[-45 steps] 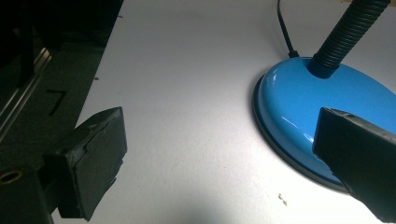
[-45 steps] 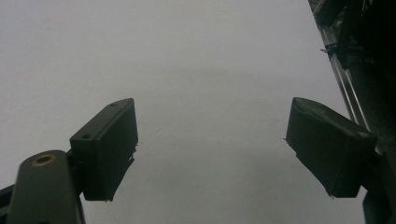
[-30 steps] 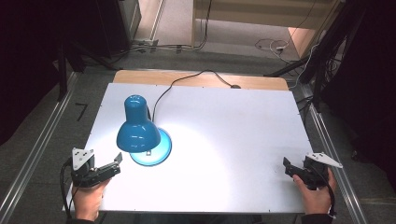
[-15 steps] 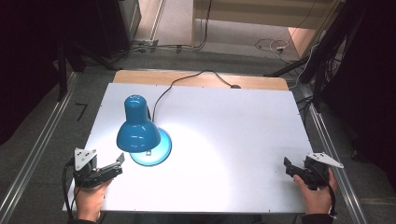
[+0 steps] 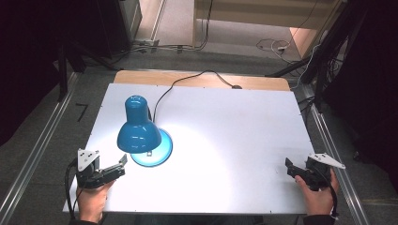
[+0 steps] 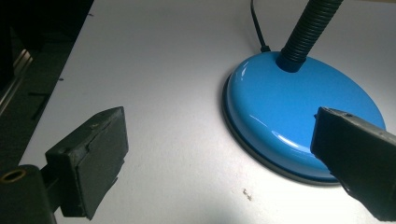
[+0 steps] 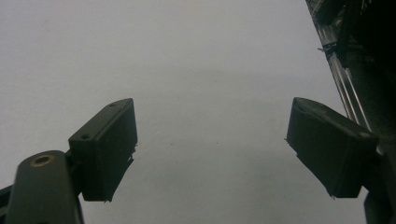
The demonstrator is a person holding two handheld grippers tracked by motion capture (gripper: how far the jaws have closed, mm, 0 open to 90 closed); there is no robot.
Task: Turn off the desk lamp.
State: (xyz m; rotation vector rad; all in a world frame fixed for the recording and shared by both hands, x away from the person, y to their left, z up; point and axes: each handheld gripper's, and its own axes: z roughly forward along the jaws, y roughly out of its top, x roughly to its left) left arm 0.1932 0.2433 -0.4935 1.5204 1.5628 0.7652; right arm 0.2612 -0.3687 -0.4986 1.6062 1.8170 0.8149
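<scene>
Blue desk lamp (image 5: pixel 139 133) sits on white surface (image 5: pixel 234 140), shade tilted over its round base, lit patch beside it. Black cord (image 5: pixel 187 82) runs from lamp to far edge. Left gripper (image 5: pixel 121 161) just near-left of lamp base, jaws apart, nothing betw. them. Right gripper (image 5: pixel 288 165) well right of lamp, jaws apart, empty.

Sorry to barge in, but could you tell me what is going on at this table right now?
A person holds a gripper in each hand at the near edge of a white table. A blue desk lamp stands lit on its left half, its cord running off the far edge. The left gripper, jaws open, points at the lamp's base from close by without touching it. The right gripper, also open, rests over bare table near the right corner, holding nothing.
</scene>
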